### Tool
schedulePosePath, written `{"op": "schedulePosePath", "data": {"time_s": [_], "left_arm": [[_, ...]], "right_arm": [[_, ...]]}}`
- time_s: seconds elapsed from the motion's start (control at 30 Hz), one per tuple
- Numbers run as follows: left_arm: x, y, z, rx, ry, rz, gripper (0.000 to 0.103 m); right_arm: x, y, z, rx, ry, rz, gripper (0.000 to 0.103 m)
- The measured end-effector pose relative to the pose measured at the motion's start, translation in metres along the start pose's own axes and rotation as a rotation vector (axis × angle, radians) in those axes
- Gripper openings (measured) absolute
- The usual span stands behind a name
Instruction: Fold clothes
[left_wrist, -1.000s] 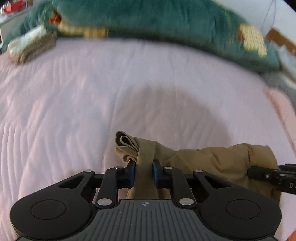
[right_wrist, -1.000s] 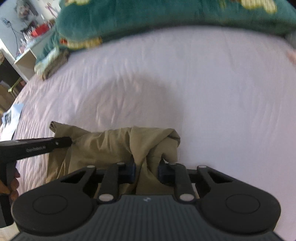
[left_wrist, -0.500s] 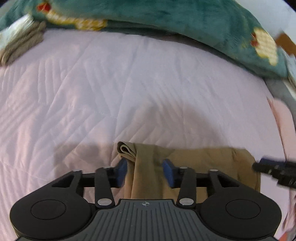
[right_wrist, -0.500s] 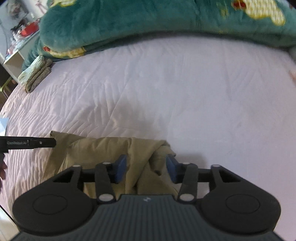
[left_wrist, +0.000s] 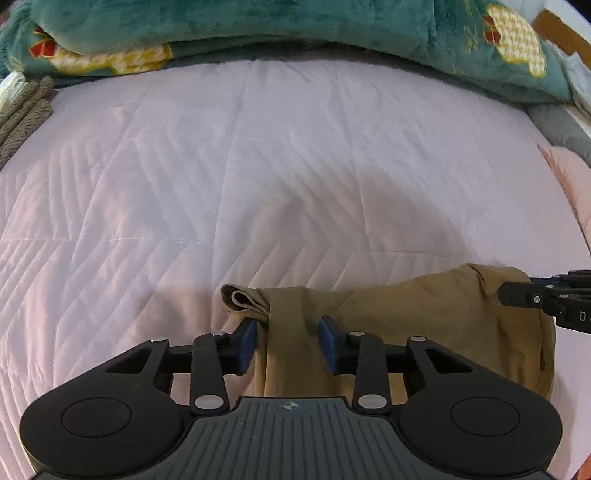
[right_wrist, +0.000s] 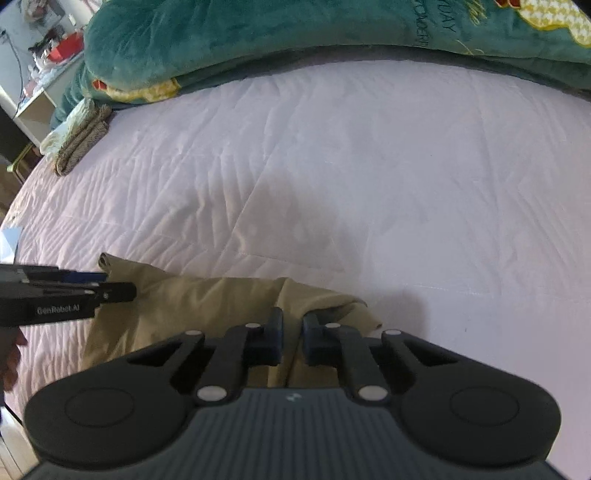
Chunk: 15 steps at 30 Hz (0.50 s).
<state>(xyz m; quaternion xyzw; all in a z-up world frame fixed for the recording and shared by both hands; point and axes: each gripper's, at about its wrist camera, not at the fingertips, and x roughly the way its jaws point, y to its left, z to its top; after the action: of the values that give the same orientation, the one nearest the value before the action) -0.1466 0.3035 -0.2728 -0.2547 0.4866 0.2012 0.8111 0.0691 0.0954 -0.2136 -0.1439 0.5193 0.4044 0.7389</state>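
Tan garment (left_wrist: 424, 306) lies bunched on the pale pink quilt (left_wrist: 258, 166), near its front edge, stretched between the two tools. Left gripper (left_wrist: 288, 341) stands wide open, its blue pads (left_wrist: 245, 341) either side of a fold of the cloth, gripping nothing. From the right wrist view the same tool comes in from the left, and its side reads "GenRobot.AI" (right_wrist: 57, 309).

Right gripper (right_wrist: 292, 341) has its jaws drawn nearly together with a narrow gap, and a ridge of the garment (right_wrist: 207, 302) runs into that gap; it looks pinched, though the blur makes the contact hard to confirm. In the left wrist view that tool pokes in at the right edge over the cloth's far end, with a letter "D" (left_wrist: 583, 316) showing.

Along the back of the bed lies a teal plush blanket (right_wrist: 258, 37) with yellow houndstooth patches; stitched letters read "DAY" (right_wrist: 445, 16), the rest too warped to read. A grey-brown folded knit (right_wrist: 83, 142) sits at the quilt's left edge.
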Motion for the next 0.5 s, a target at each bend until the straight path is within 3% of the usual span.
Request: {"op": "schedulePosePath", "data": {"time_s": [0.1, 0.2, 0.33, 0.47, 0.5], "left_arm": [[0.000, 0.000, 0.005, 0.026, -0.004, -0.001, 0.028], [-0.001, -0.001, 0.005, 0.047, -0.026, 0.003, 0.020], [-0.006, 0.003, 0.012, 0.006, -0.058, -0.007, 0.019], [0.007, 0.012, 0.019, -0.058, -0.025, 0.019, 0.036], [0.007, 0.015, 0.021, -0.081, -0.018, 0.027, 0.046]], "right_arm": [[0.004, -0.004, 0.003, 0.012, 0.011, 0.000, 0.010], [-0.001, -0.005, 0.006, 0.033, -0.032, 0.007, 0.009], [-0.005, -0.007, 0.013, 0.054, -0.090, 0.005, 0.008], [0.011, -0.018, 0.017, 0.113, -0.075, 0.011, 0.010], [0.016, -0.022, 0.018, 0.130, -0.053, 0.010, 0.012]]}}
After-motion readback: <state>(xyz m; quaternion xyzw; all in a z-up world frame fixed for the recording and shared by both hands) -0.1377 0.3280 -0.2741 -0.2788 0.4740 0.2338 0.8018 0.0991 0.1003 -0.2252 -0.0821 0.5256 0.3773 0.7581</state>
